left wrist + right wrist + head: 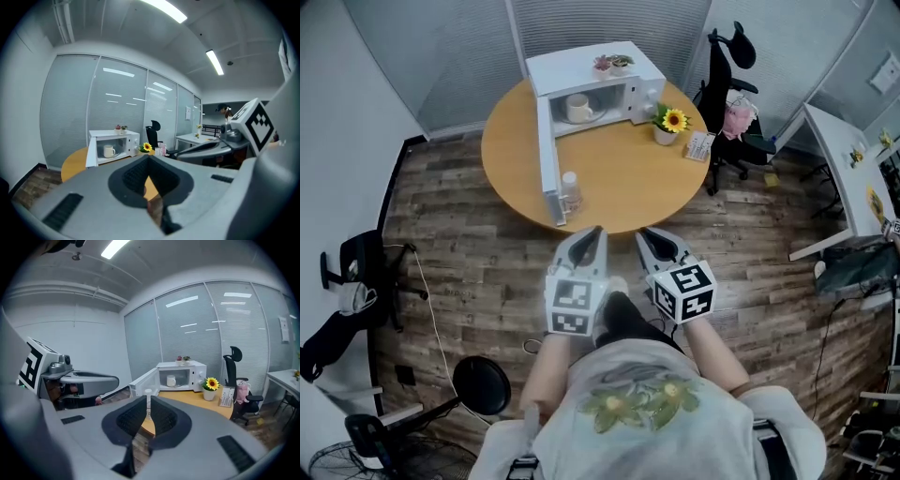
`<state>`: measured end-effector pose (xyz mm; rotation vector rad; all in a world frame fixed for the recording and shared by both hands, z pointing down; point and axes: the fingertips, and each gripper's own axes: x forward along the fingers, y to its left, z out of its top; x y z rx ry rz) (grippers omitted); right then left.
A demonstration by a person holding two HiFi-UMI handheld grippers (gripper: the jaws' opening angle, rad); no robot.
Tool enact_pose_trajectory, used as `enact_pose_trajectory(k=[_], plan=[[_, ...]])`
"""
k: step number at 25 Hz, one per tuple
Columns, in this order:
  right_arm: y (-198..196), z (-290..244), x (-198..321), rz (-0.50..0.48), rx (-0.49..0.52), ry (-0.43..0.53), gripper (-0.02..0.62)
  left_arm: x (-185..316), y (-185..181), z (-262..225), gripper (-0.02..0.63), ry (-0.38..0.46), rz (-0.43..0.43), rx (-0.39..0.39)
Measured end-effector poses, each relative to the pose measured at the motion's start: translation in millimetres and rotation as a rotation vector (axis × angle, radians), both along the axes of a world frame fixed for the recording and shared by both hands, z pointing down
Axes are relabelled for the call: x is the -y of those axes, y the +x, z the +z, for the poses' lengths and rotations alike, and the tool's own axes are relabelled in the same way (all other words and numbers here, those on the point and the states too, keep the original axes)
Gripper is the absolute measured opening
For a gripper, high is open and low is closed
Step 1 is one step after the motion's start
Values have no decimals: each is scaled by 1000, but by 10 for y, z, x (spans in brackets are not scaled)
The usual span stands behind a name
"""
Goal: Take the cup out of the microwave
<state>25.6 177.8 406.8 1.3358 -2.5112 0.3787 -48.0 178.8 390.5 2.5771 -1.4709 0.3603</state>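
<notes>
Inside the open microwave (581,66) on the round counter (628,178) the cup (578,108) stands untouched. Both the left gripper (597,230) and the right gripper (643,232) are closed, empty and well short of the counter; the step seems to be the approach, and next one gripper must open and reach in

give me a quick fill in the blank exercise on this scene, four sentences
1. The white cup sits inside the ____.
2. The door of the microwave stands ____.
3. The potted flower beside the microwave is a ____.
4. The wooden table has a ____ top.

Missing words: microwave; open; sunflower; round
</notes>
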Motion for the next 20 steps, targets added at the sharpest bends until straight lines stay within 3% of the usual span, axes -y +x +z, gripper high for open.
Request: enact_pose_trajectory(k=[6,8,11,20], plan=[[-83,99,283,-33,-17,-38,26,270,-102,39,3,-31,-8,-29],[-120,167,401,-62,-33,-68,130,403,-155,44,3,-34,-19,-40],[-160,269,587,-115,-84,-96,219,617,-227,55,3,-45,-37,-40],[-152,322,1275,-190,-106,-130,239,1286,-328,10,3,-72,-65,-27]])
